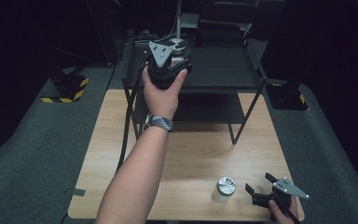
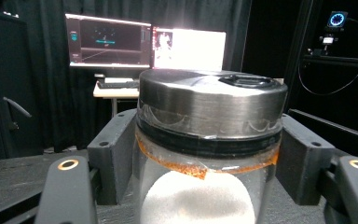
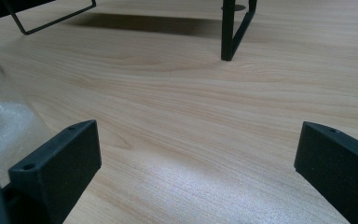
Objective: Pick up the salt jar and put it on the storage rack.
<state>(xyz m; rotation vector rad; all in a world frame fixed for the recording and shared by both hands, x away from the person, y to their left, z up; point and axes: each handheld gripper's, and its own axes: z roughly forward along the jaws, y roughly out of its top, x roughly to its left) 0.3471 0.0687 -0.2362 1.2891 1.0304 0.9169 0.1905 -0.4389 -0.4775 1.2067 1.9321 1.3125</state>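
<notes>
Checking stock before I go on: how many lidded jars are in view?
2. One jar is clamped in the left gripper at the black rack's upper shelf; the other jar stands on the table beside the right gripper.

- A rack (image 1: 242,79) stands on the far half of the table (image 1: 191,154), its legs coming down near the table's middle and its upper shelf reaching past the far edge.
- The left gripper (image 1: 175,56) is over the left end of that upper shelf, with a jar (image 2: 209,140) between its jaws; the jar sits upright on the shelf.
- Behind the jar, beyond the rack, two monitors (image 2: 144,44) stand side by side on a desk.
- A second jar (image 1: 223,189) stands on the table near the near edge, right of centre.
- The right gripper (image 1: 261,186) rests at the near right corner, just right of the second jar, apart from it.
- In the right gripper view, the second jar (image 3: 4,135) lies just outside the left jaw.
</notes>
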